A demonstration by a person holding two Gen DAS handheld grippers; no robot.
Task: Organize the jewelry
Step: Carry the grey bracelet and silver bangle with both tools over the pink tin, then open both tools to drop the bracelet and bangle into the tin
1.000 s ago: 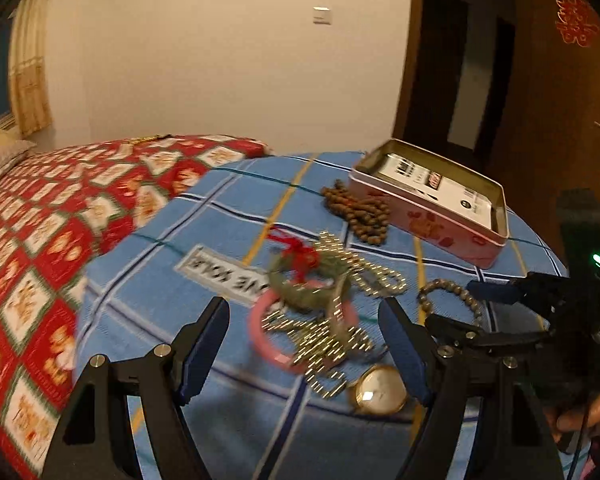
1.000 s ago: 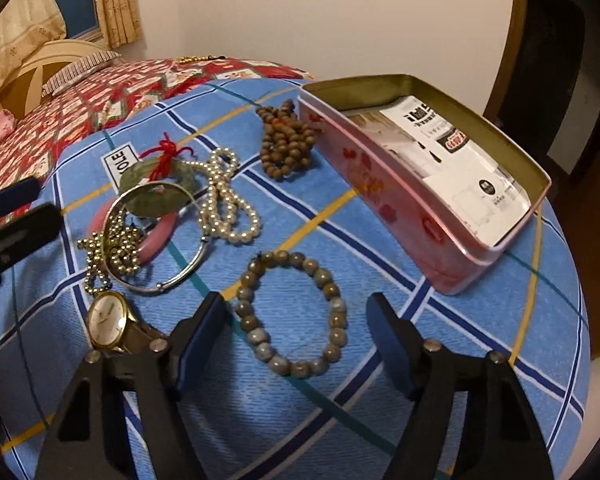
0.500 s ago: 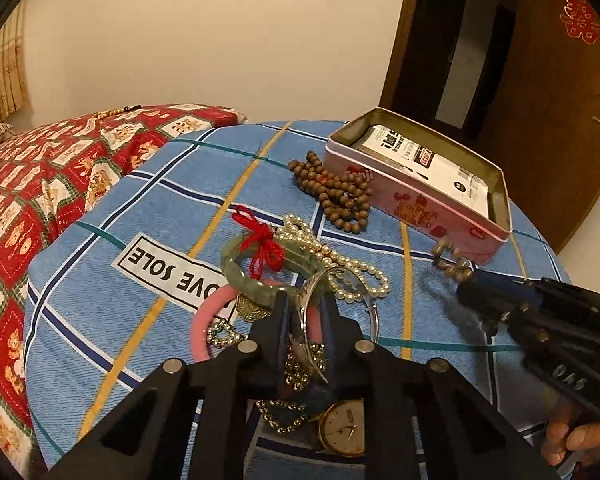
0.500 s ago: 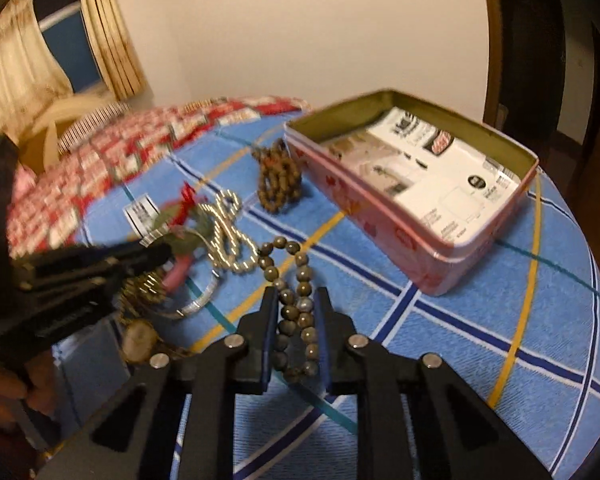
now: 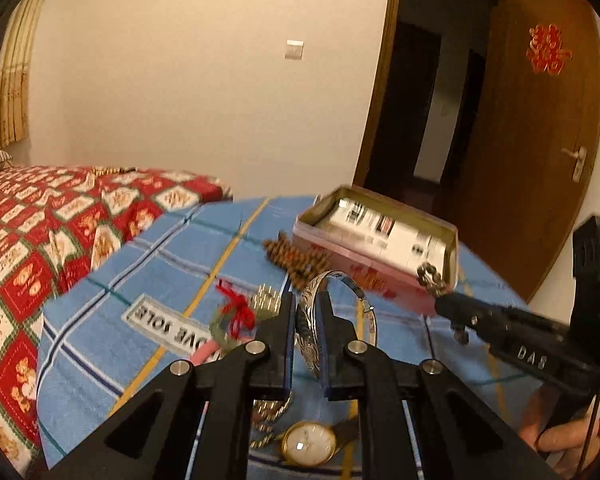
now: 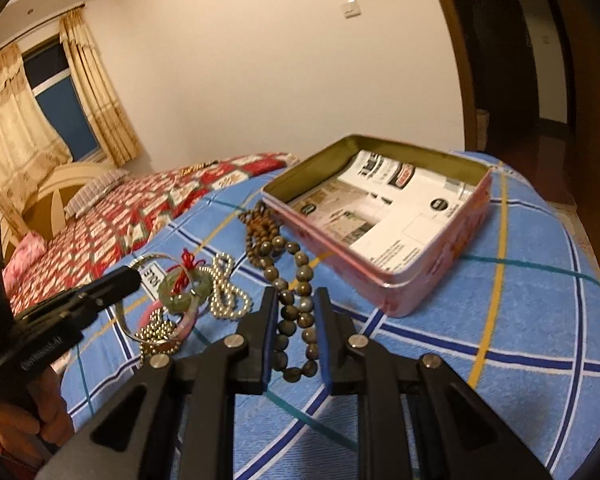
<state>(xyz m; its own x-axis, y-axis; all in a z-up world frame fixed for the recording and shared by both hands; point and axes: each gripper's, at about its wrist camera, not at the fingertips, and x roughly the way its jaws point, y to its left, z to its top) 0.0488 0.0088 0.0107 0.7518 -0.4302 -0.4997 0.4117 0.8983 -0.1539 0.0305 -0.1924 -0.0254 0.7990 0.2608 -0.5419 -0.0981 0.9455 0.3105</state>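
Note:
My left gripper is shut on a silver bangle and holds it above the blue checked cloth. My right gripper is shut on a grey-green bead bracelet, lifted off the cloth. It shows at the right in the left wrist view. The open pink tin lined with printed paper stands ahead. On the cloth lie a green jade bangle with a red tassel, a pearl strand, a pink bangle, a brown bead string and a gold watch.
A gold ball chain lies by the pink bangle. A bed with a red patterned quilt lies to the left. A wooden door stands open at the right. The cloth's rounded edge drops off at the right.
Both grippers were open a second ago, then closed on their pieces. Now the left has raised the silver bangle and the right has raised the bead bracelet toward the tin.

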